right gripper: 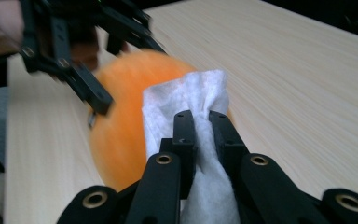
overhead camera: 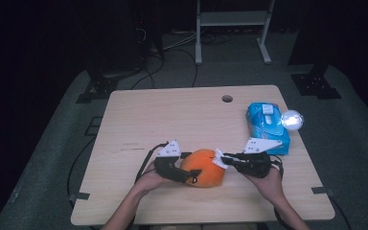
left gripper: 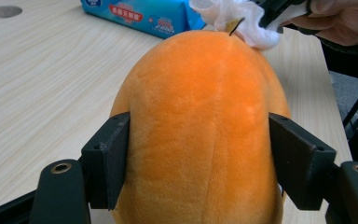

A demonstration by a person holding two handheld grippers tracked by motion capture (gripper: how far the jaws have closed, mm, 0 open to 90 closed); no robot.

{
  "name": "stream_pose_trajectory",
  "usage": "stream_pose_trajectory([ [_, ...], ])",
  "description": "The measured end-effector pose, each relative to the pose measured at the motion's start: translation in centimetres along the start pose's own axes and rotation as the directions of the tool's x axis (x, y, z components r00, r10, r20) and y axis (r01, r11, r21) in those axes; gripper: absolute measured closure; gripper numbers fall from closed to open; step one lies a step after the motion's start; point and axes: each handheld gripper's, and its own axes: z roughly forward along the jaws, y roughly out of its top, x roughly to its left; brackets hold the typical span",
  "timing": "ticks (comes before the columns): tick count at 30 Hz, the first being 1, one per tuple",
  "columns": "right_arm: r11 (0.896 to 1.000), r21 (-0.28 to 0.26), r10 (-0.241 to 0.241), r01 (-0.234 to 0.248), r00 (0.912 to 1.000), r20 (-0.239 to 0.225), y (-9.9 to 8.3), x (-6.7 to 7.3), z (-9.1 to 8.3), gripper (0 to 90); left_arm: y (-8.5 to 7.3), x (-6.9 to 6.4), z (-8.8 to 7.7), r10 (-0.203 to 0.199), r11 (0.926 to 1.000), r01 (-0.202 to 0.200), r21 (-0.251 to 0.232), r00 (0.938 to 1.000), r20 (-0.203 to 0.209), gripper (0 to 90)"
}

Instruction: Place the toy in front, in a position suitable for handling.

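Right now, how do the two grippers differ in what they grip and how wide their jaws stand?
The left gripper has its jaws spread wide, one on each side of the orange plush toy; the right gripper has its jaws nearly together, pinching a white wipe. The left one steadies the toy low on the table; the right one brings the wipe to the toy's far end. Both meet at the toy.

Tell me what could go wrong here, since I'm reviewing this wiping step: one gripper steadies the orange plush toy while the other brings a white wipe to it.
1. The left gripper has its jaws on the sides of the soft orange plush toy; it could squirm free under a push.
2. The right gripper pinches the white wipe by a narrow fold, which might slip out during rubbing.
3. A hard stroke could slide the toy toward the blue tissue pack.
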Motion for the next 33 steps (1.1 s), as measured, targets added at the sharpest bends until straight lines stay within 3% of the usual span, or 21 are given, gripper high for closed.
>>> stream_pose_trajectory([
  [2, 1.000, -0.003, -0.027, 0.027, 0.9996, -0.004, 0.6, 0.6, 0.6, 81.2, 0.1, -0.1, 0.0, 0.015, 0.9997, -0.015, 0.019, 0.9998, -0.010, 27.7],
  [4, 0.999, 0.002, -0.053, 0.053, 0.9985, 0.010, 0.9, 0.9, 0.9, 81.3, -0.1, 0.1, -0.3, 0.005, 0.9998, -0.005, 0.019, 1.0000, -0.002, 28.1],
  [7, 1.000, 0.007, -0.018, 0.018, 0.9998, -0.001, 0.4, 0.2, 0.7, 81.3, -0.3, 0.5, -0.5, 0.000, 0.9998, 0.000, 0.021, 1.0000, 0.002, 28.7],
  [13, 1.000, 0.019, 0.015, -0.016, 0.9994, 0.032, -0.7, -0.8, -0.2, 81.3, -0.2, 0.3, -0.4, 0.004, 0.9999, -0.004, 0.013, 1.0000, 0.003, 28.5],
  [16, 0.999, 0.000, 0.032, -0.032, 0.9993, 0.019, -0.4, -0.7, 0.0, 81.3, 0.3, -0.5, -0.2, 0.046, 0.9989, -0.046, 0.011, 0.9989, -0.005, 28.1],
  [19, 0.999, -0.042, 0.021, -0.021, 0.9996, -0.019, 0.6, 0.1, 0.4, 81.3, 0.9, -1.5, 0.1, 0.116, 0.9930, -0.116, 0.022, 0.9933, -0.008, 27.7],
  [22, 0.997, -0.071, -0.002, -0.001, 0.9988, -0.049, 1.5, 1.0, 0.8, 81.3, 1.0, -1.9, 0.2, 0.145, 0.9889, -0.145, 0.034, 0.9893, -0.012, 27.7],
  [24, 0.998, -0.062, -0.025, 0.023, 0.9991, -0.034, 1.5, 1.1, 0.9, 81.3, 0.9, -1.6, 0.0, 0.132, 0.9907, -0.131, 0.037, 0.9912, -0.012, 27.9],
  [28, 1.000, -0.025, 0.016, -0.016, 0.9998, 0.009, 0.3, -0.3, 0.6, 81.4, 0.4, -0.9, -0.3, 0.078, 0.9966, -0.078, 0.027, 0.9969, -0.011, 28.0],
  [31, 0.999, -0.021, 0.050, -0.050, 0.9986, 0.015, -0.3, -0.7, 0.1, 81.4, 0.7, -1.1, -0.1, 0.096, 0.9949, -0.095, 0.032, 0.9953, -0.017, 28.0],
  [33, 0.999, -0.028, 0.034, -0.033, 0.9992, 0.021, 0.0, -0.4, 0.0, 81.4, 1.1, -1.4, 0.1, 0.105, 0.9939, -0.104, 0.036, 0.9942, -0.024, 28.0],
])
